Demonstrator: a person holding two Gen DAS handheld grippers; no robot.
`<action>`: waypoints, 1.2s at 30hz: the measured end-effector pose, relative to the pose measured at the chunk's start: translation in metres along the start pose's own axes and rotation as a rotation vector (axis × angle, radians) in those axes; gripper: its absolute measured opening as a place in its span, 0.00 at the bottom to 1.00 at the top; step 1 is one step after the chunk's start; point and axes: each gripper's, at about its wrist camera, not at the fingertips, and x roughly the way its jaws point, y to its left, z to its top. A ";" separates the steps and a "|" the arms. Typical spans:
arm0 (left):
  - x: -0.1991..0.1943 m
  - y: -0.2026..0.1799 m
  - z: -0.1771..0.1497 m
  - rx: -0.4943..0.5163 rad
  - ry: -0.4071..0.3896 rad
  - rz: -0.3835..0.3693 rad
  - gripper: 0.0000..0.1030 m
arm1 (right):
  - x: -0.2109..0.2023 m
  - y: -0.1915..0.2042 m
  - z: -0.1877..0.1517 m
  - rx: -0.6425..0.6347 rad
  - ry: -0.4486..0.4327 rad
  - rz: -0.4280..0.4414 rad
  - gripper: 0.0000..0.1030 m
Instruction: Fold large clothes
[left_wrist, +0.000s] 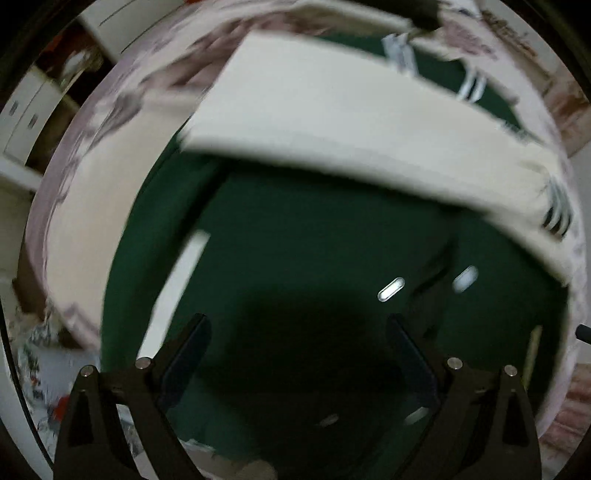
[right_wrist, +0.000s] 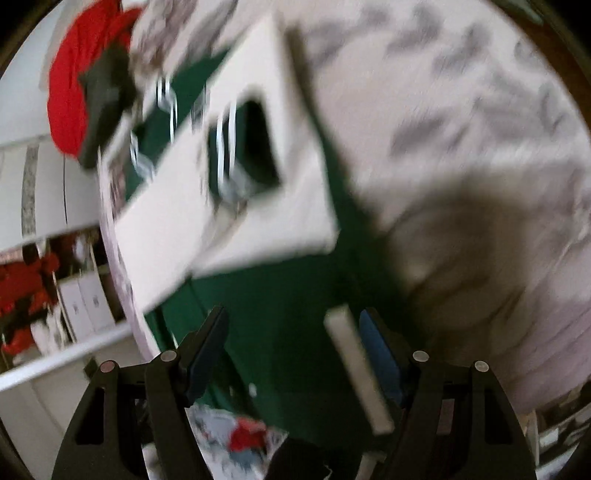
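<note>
A large dark green garment (left_wrist: 295, 240) with broad cream-white panels (left_wrist: 351, 122) and thin white stripes lies spread on a pale patterned bedspread (left_wrist: 77, 184). It also shows in the right wrist view (right_wrist: 280, 295), with its white panel (right_wrist: 229, 206). My left gripper (left_wrist: 295, 332) is open just above the green cloth, nothing between its fingers. My right gripper (right_wrist: 295, 325) is open over the green cloth, a white strip (right_wrist: 354, 365) lying close by its right finger. Both views are motion-blurred.
The bedspread (right_wrist: 461, 129) fills the right of the right wrist view. A red cloth (right_wrist: 74, 74) with a dark object lies at the far left. White drawers and shelves (left_wrist: 26, 122) stand beyond the bed edge. Patterned floor (left_wrist: 37, 369) shows below.
</note>
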 end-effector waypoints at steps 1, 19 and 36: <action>0.004 0.009 -0.010 -0.006 0.012 0.003 0.93 | 0.010 0.003 -0.010 0.004 0.028 -0.005 0.73; 0.036 -0.076 -0.131 0.016 0.143 -0.379 0.21 | -0.014 0.128 0.029 -0.235 0.023 -0.164 0.63; -0.007 -0.064 -0.132 -0.331 -0.006 -0.256 0.06 | 0.052 0.248 0.214 -0.540 0.020 -0.228 0.63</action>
